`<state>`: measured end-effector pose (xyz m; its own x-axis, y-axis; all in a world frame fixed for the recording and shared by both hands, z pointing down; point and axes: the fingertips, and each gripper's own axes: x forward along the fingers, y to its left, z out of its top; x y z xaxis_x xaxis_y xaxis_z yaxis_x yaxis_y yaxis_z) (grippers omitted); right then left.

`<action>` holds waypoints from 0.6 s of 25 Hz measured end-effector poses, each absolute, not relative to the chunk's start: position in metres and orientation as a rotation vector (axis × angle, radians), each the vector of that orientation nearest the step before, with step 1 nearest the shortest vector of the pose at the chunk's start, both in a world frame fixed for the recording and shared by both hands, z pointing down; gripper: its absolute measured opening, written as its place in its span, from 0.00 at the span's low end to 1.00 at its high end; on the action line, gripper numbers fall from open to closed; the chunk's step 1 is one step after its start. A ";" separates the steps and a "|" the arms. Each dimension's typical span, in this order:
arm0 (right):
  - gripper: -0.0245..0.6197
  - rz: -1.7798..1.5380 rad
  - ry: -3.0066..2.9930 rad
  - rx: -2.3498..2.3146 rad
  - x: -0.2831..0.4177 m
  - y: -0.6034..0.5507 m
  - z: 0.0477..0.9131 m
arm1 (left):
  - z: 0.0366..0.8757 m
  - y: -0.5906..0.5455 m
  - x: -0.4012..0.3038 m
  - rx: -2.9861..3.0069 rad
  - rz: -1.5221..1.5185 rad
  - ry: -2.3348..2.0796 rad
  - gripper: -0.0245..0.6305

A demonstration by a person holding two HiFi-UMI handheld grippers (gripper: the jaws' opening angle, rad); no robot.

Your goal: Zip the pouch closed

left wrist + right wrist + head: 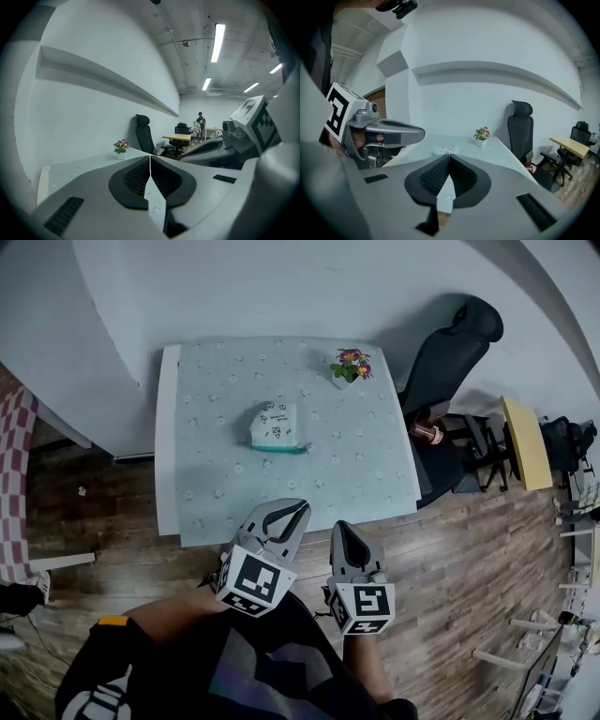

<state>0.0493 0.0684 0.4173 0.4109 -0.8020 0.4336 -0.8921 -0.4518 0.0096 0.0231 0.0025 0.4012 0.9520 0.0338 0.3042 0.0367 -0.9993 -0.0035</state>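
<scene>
A small white pouch (274, 425) with a teal strip along its near edge lies in the middle of the pale patterned table (216, 502); the right gripper view shows the pouch (444, 150) far ahead. My left gripper (298, 509) hangs over the table's near edge, jaws shut and empty. My right gripper (341, 528) is beside it, just off the near edge, also shut with nothing held. Both are well short of the pouch. In the left gripper view the closed left gripper (150, 157) hides the pouch.
A small pot of flowers (350, 367) stands at the table's far right corner. A black office chair (448, 352) sits right of the table, with a yellow desk (525, 442) beyond. Walls close the far and left sides. Wooden floor lies below me.
</scene>
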 end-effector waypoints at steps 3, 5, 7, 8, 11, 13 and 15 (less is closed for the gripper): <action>0.06 0.516 -1.512 2.349 0.054 0.036 0.415 | 0.403 -0.027 0.025 -3.106 -0.478 -0.017 0.06; 0.06 0.503 -1.528 2.301 0.059 0.017 0.416 | 0.403 -0.046 0.025 -3.112 -0.477 0.016 0.06; 0.06 0.492 -1.549 2.251 0.067 0.001 0.418 | 0.407 -0.063 0.026 -3.125 -0.483 0.064 0.06; 0.06 0.487 -1.563 2.223 0.072 -0.007 0.420 | 0.410 -0.071 0.027 -3.131 -0.491 0.093 0.06; 0.06 0.473 -1.612 2.118 0.089 -0.028 0.432 | 0.421 -0.092 0.031 -3.138 -0.522 0.192 0.06; 0.06 0.460 -1.647 2.022 0.102 -0.040 0.446 | 0.427 -0.103 0.037 -3.133 -0.540 0.261 0.06; 0.06 0.445 -1.689 1.911 0.114 -0.050 0.460 | 0.434 -0.111 0.045 -3.128 -0.560 0.341 0.06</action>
<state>0.1145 -0.0498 0.4605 0.1572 -0.8014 0.5771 -0.9817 -0.0633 0.1796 0.0449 -0.1106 0.4336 0.9159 -0.1990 0.3486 -0.2179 -0.9758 0.0155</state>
